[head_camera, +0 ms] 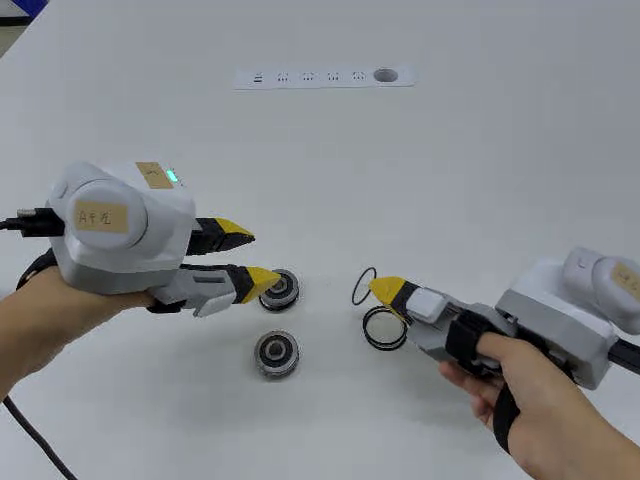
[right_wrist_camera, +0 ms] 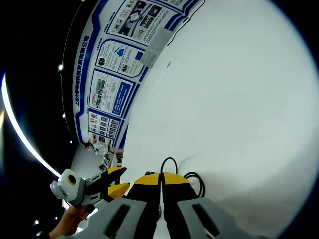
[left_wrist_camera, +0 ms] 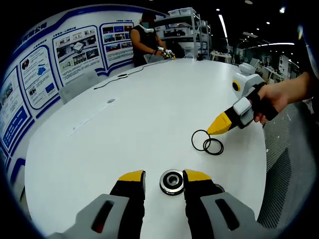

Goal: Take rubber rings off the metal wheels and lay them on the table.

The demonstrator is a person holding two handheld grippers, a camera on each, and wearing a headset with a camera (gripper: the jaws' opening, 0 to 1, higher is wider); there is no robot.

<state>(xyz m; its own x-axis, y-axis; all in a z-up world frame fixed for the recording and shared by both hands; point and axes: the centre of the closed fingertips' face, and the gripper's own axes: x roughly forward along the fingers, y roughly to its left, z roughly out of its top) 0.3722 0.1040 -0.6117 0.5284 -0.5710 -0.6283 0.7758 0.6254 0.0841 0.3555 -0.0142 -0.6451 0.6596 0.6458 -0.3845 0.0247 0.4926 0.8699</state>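
Two metal wheels lie on the white table (head_camera: 450, 180). My left gripper (head_camera: 250, 258) is open, its yellow-tipped jaws on either side of the far wheel (head_camera: 280, 290), which sits between the fingertips in the left gripper view (left_wrist_camera: 172, 181). The near wheel (head_camera: 277, 354) lies apart, closer to me. My right gripper (head_camera: 388, 290) is shut on a thin black rubber ring (head_camera: 362, 287) that stands tilted up from its tip; the same ring (right_wrist_camera: 169, 163) loops above the closed jaws. More black rings (head_camera: 385, 328) lie flat beside that tip.
A white power strip (head_camera: 325, 77) lies at the far side of the table. In the left gripper view a person (left_wrist_camera: 147, 40) stands at the table's far end, with a cable (left_wrist_camera: 124, 77) trailing over the top.
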